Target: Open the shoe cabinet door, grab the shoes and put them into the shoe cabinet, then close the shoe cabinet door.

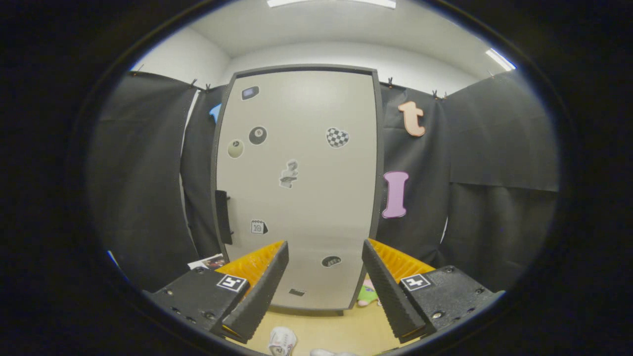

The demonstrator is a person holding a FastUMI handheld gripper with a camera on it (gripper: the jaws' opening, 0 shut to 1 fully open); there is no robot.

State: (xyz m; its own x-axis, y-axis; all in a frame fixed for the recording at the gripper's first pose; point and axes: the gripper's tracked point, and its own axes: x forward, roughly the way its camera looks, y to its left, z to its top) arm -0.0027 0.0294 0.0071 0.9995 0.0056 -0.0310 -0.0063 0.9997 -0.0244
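shoe cabinet door (301, 188) stands closed beyond the open, empty gripper (325, 262); shoes (283, 341) partly cut off below.

gripper (325, 254) — ridged fingers apart, square-marker tags, screwed mounts

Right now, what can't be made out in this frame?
- Cabinet interior: hidden behind the closed shoe cabinet door.
- Shoes: cut off at the bottom, below the open gripper.
- Stickers on the door: too small to read.
- Green item beside the cabinet: partly behind a finger.
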